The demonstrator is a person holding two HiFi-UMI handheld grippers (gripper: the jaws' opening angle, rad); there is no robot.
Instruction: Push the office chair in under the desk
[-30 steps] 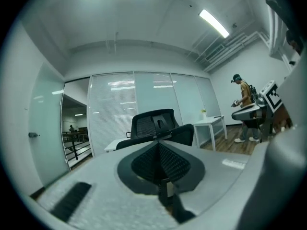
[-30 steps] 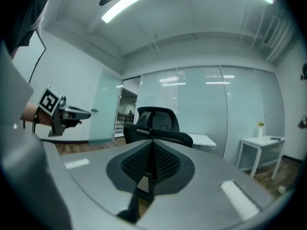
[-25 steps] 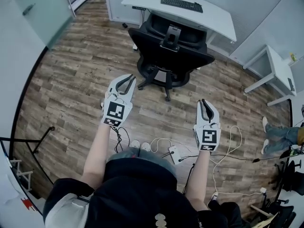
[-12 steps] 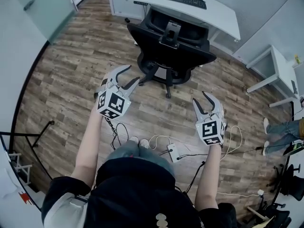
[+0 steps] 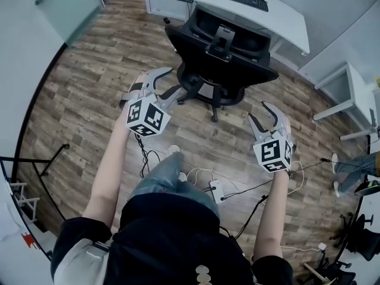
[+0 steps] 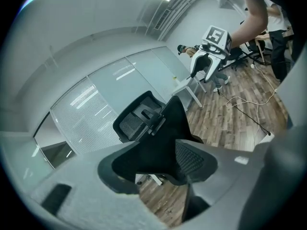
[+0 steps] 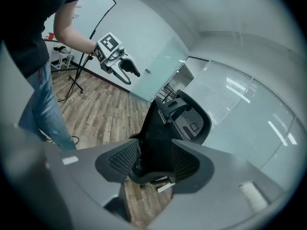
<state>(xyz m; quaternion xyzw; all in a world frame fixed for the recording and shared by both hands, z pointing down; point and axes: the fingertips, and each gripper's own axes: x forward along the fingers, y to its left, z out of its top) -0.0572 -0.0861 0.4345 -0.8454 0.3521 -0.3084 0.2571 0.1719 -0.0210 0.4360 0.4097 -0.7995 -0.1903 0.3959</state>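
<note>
Left gripper, right gripper: jaws opening, nothing between; both aimed at chair back, apart from it, likely readying push toward worktop

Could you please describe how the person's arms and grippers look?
The left gripper and right gripper match: pale grey curved fingers with black ribbed pads, each carrying a white cube with black square markers. Both are opening, nothing between their fingers. The person wears a black short-sleeved top.
</note>
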